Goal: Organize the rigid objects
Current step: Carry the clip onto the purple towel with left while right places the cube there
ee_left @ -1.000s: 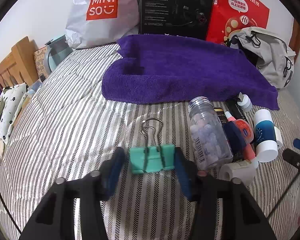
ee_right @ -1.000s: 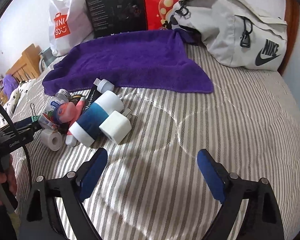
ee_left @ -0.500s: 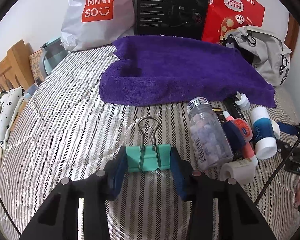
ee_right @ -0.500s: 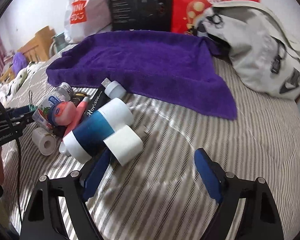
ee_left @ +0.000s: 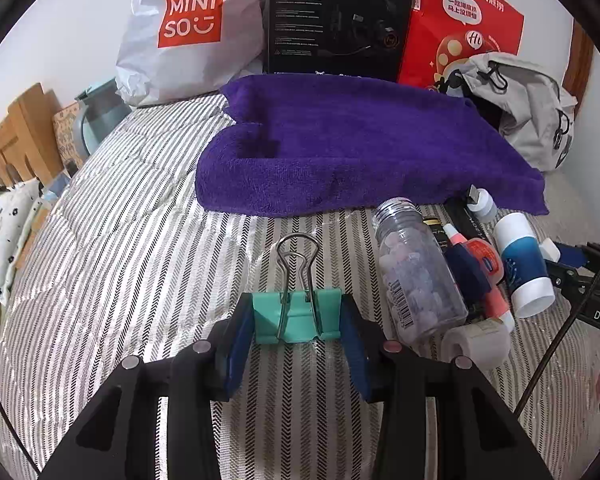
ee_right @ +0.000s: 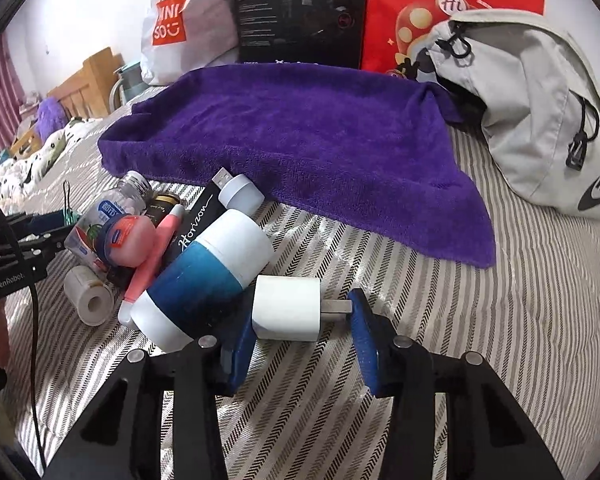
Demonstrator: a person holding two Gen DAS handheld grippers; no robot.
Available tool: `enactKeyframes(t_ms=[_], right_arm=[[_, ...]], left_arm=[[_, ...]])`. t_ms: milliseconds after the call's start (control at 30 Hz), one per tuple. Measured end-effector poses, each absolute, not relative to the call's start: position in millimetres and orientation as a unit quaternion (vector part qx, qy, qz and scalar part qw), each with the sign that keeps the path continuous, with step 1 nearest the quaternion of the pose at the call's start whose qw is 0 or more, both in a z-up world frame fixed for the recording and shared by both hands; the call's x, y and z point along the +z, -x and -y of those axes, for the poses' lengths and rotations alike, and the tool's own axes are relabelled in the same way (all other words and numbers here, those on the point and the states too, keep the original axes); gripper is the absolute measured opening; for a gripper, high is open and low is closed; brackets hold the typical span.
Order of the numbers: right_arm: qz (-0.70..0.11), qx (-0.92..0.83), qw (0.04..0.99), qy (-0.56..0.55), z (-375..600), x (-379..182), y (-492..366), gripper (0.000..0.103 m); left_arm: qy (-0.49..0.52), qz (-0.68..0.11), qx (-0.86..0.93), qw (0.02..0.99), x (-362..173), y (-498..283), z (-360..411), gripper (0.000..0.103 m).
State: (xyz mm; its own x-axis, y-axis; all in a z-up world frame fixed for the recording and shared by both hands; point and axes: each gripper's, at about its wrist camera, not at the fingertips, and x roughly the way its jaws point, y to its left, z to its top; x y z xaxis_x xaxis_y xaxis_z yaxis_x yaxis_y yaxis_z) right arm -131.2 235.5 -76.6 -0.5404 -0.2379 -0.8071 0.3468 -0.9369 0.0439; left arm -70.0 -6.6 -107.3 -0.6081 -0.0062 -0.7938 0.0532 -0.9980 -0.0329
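– Where's the green clip?
– On the bed, squeezed tight in the left tool. The right tool is half open around the white plug.
– Trouble?
– That plug might slip out sideways

A striped bed is carrying a purple towel lying flat across its far half. Behind the towel, a white bag, a black box and a red bag are standing against the wall. A grey backpack is slumping at the far right, touching the towel's corner. A wooden headboard is showing at the far left.
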Motion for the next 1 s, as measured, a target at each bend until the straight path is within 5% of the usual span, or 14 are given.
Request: enactKeyframes(t_ms=[1000], right_arm=[[0.015, -0.888, 0.178, -0.423, -244.1, -2.0, 163.5, 0.044]], left_arm=[[-0.398, -0.029, -0.917, 0.007, -21.3, 147.1, 22.8, 0.040]])
